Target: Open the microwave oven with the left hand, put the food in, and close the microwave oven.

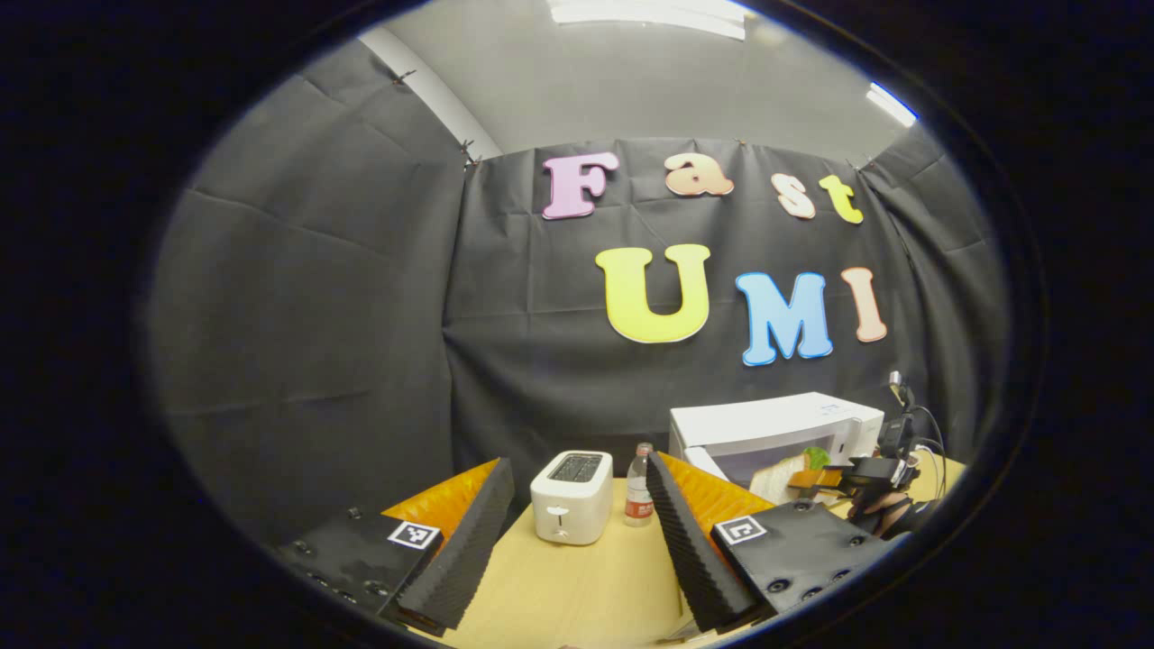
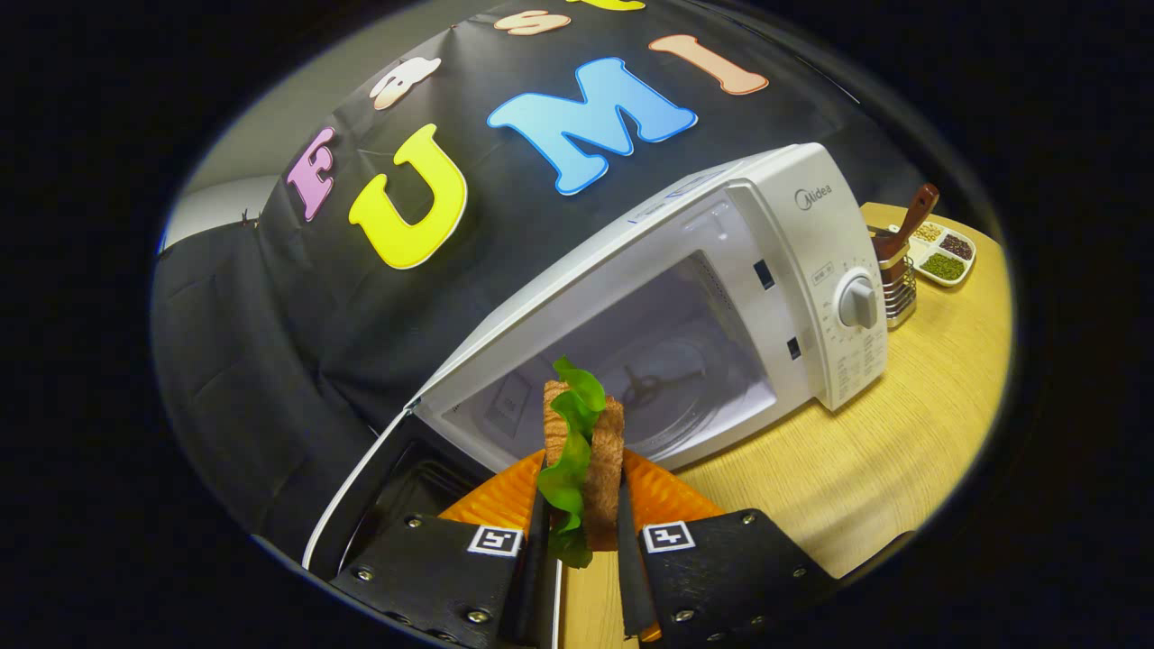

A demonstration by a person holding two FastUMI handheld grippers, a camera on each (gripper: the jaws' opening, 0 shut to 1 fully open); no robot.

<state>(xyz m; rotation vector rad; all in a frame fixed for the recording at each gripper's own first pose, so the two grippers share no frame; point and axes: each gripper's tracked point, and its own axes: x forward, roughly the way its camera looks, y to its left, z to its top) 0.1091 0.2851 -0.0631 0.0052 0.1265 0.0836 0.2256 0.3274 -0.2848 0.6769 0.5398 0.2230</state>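
Note:
The white microwave (image 2: 811,261) stands on the wooden table with its door (image 2: 379,487) swung open to the left, showing the cavity and turntable (image 2: 658,388). My right gripper (image 2: 581,505) is shut on a sandwich (image 2: 586,451) of brown bread and green lettuce, held upright just in front of the cavity. In the left gripper view my left gripper (image 1: 577,532) stands open over the table with nothing between its fingers. Far to its right are the microwave (image 1: 775,424), the sandwich (image 1: 793,473) and the other gripper (image 1: 865,473).
A white toaster (image 1: 572,496) and a small bottle (image 1: 638,498) stand on the table ahead of the left gripper. Right of the microwave are a metal utensil holder (image 2: 897,270) with a brown-handled tool and a divided dish (image 2: 942,252) of grains near the table's edge.

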